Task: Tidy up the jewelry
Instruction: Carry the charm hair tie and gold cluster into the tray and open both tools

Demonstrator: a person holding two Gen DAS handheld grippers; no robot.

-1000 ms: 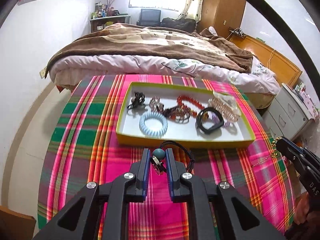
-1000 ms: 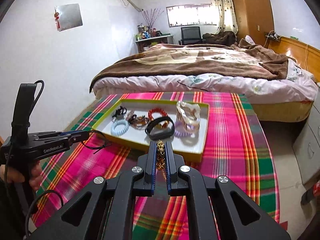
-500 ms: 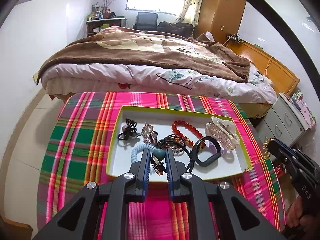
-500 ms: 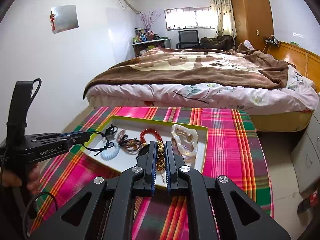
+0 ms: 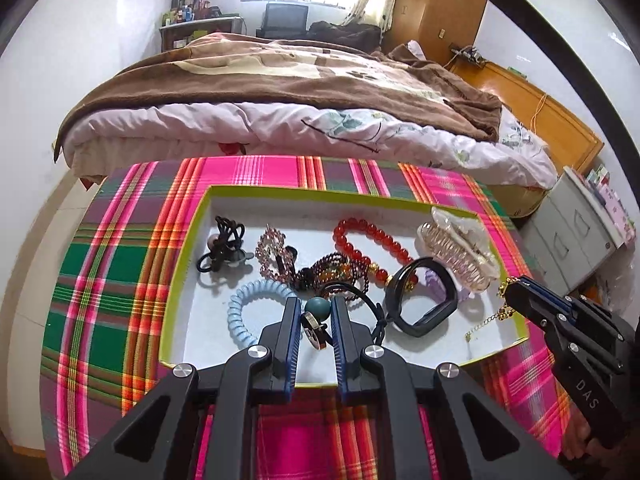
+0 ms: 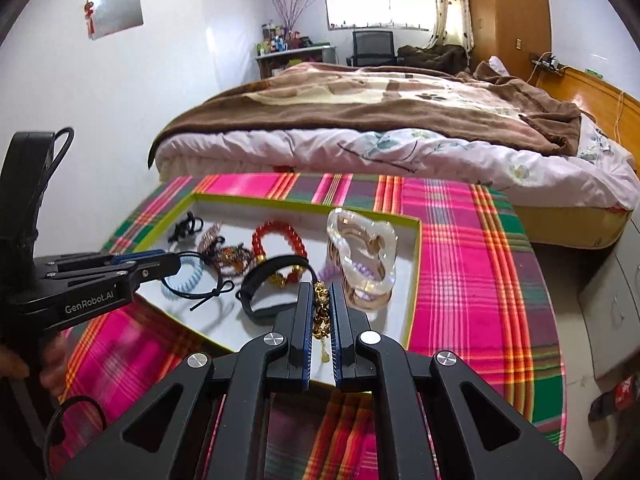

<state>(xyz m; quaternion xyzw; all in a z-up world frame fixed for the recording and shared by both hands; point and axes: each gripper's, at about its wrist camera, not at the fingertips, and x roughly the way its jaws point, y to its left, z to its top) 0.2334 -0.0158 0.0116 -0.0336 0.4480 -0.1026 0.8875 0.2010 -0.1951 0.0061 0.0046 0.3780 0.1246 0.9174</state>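
I have both claws over the near rim of the yellow-edged tray, which sits on the plaid-covered surface. My left claw is clenched on a black cord necklace by its teal bead, with a small metal pendant hanging between the fingers. My right claw grips a gold chain bracelet, whose tail dangles down between the fingers.

The open room in the tray is the bare white floor along its near edge and near-left corner; the far strip behind the jewelry is also bare. Cloth runs wide to the right of the tray before the surface edge.

The left wrist view shows the right claw from the side at the tray's near-right corner, with the chain's loose end trailing inside the tray. The right wrist view shows the left claw from the side, the cord's knotted end lying on the tray floor.

Crowding the middle are a blue coil hair tie, a black wristband, a red bead bracelet, a dark bead bracelet, a clear hair claw clip, a black hair tie and a sparkly clip. The bed stands just beyond the surface.
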